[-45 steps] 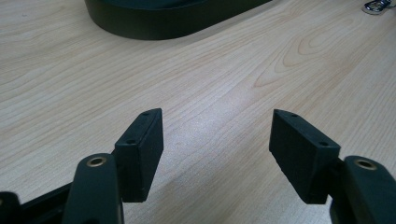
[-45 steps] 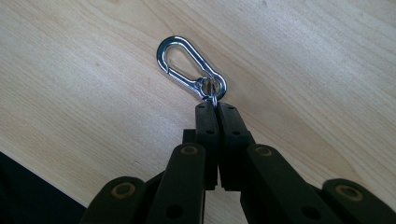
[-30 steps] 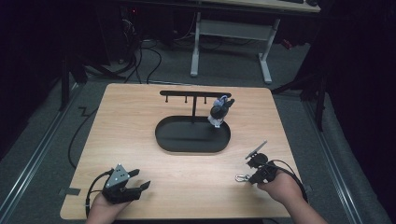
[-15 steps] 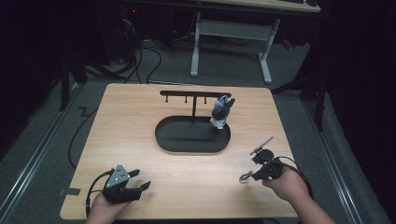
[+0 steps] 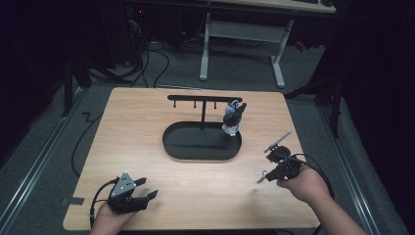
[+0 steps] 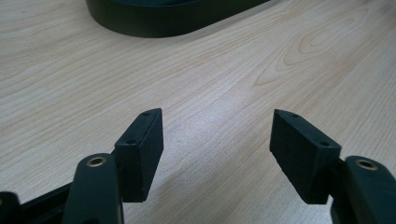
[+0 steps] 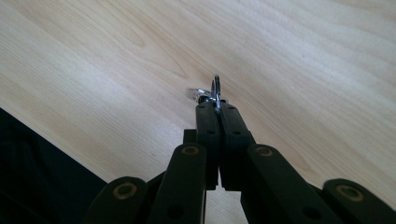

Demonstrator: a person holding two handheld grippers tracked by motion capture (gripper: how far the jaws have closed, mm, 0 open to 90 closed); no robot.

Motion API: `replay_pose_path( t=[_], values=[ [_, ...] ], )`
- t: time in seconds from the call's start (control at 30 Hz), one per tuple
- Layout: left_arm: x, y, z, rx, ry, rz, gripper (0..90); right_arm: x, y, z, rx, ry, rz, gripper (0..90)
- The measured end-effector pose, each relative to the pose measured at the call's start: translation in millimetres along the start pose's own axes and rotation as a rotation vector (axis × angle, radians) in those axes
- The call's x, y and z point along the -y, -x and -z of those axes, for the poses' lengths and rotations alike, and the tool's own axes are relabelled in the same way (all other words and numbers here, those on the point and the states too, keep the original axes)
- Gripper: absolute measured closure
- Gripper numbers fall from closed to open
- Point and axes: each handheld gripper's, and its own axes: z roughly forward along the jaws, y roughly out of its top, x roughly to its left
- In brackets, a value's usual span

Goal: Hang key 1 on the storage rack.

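A black oval base (image 5: 181, 147) with a T-shaped hanger rack (image 5: 204, 99) stands at the table's middle. A small grey and black trinket (image 5: 233, 117) hangs from the rack's right end. At the front left, my left gripper (image 5: 141, 195) rests open over bare wood; its pads (image 6: 142, 144) hold nothing and the base's rim (image 6: 177, 21) lies beyond them. My right gripper (image 5: 266, 175) is at the front right of the base, shut on a small silver metal ring or clasp (image 7: 211, 92) that juts past the pads (image 7: 208, 126) just above the wood.
The light wooden table (image 5: 147, 122) has dark floor all around, with the front edge close to both hands. Beyond its far edge stands a white desk frame (image 5: 244, 34). Cables (image 5: 80, 142) trail off the left side.
My right hand and its gripper have drifted a little to the right and away from the front edge, still shut. The left gripper has not moved.
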Motion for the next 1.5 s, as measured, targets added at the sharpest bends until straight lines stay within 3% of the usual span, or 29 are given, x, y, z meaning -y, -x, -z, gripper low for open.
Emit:
replay_pose_path(
  t=[0.47, 0.73, 0.77, 0.83, 1.5],
  values=[
    [0.1, -1.7, 1.5, -0.001, 0.006, 0.005, 35.5, -40.8, -8.6, 34.0, 0.009, 0.029, 0.031, 89.1],
    [0.3, -2.0, 1.7, -0.002, 0.009, 0.007, 35.5, -57.9, -13.5, 40.0, -0.004, 0.024, 0.022, 89.0],
    [0.3, -2.2, 1.8, -0.002, 0.008, 0.008, 35.5, -61.2, -13.5, 40.4, 0.000, 0.030, 0.047, 89.1],
    [0.5, -2.5, 2.2, -0.003, 0.007, 0.006, 35.5, -67.7, -15.3, 42.2, -0.005, 0.029, 0.052, 89.1],
    [1.5, -4.4, 2.4, -0.002, 0.009, 0.016, 35.5, -121.6, -18.2, 55.7, -0.003, 0.031, 0.068, 89.0]
  ],
)
